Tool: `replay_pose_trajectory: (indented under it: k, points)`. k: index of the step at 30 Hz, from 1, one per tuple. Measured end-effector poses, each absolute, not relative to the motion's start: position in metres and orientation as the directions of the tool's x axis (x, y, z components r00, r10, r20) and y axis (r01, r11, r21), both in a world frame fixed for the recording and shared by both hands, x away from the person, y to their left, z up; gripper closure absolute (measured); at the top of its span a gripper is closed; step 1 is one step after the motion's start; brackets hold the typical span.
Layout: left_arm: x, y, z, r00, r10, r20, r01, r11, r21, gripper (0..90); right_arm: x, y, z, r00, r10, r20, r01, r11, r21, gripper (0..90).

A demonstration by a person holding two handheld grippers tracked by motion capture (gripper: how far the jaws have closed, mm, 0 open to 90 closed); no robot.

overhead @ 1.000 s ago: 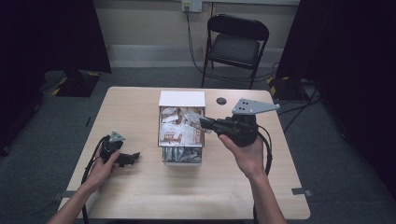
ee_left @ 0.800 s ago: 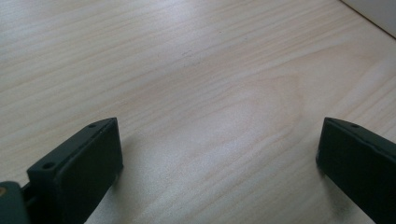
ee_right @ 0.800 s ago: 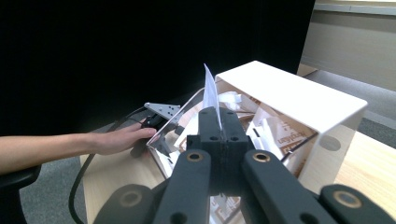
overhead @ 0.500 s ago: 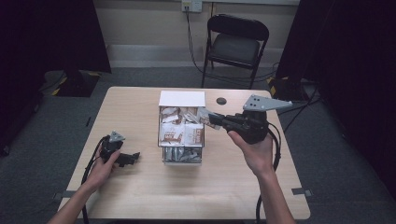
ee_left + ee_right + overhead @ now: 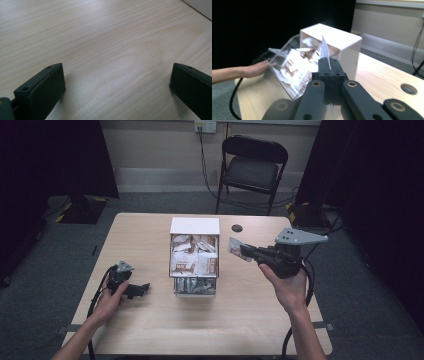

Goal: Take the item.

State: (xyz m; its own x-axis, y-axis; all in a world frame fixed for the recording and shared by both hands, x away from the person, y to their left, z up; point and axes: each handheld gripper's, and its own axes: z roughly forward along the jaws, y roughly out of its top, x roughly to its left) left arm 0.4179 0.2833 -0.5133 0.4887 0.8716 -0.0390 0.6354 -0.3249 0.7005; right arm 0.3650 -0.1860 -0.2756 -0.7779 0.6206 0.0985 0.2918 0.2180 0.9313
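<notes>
Dim room with black upper corners; the table point(image 5: 150, 330) is evenly lit from above. The right gripper view's left side is motion-blurred, its background soft.

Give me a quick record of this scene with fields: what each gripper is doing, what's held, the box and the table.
right gripper: jaws shut on a packet, lifted to the right of the box
packet: thin flat sachet, pinched at one edge, clear of the box
left gripper: jaws wide apart, nothing between them, low over the table left of the box
box: white back and clear front, packed with more sachets
table: light wood, round hole near the far edge
</notes>
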Motion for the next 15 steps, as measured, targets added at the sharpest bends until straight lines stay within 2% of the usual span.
replay_pose_trajectory:
  k: [15]
  points:
    - [0.418,0.283,-0.513,0.489,0.872,-0.039,0.635,-0.325,0.701,0.0,0.387,-0.197,-0.313,-0.730,0.667,0.150,0.389,0.226,0.893,90.0]
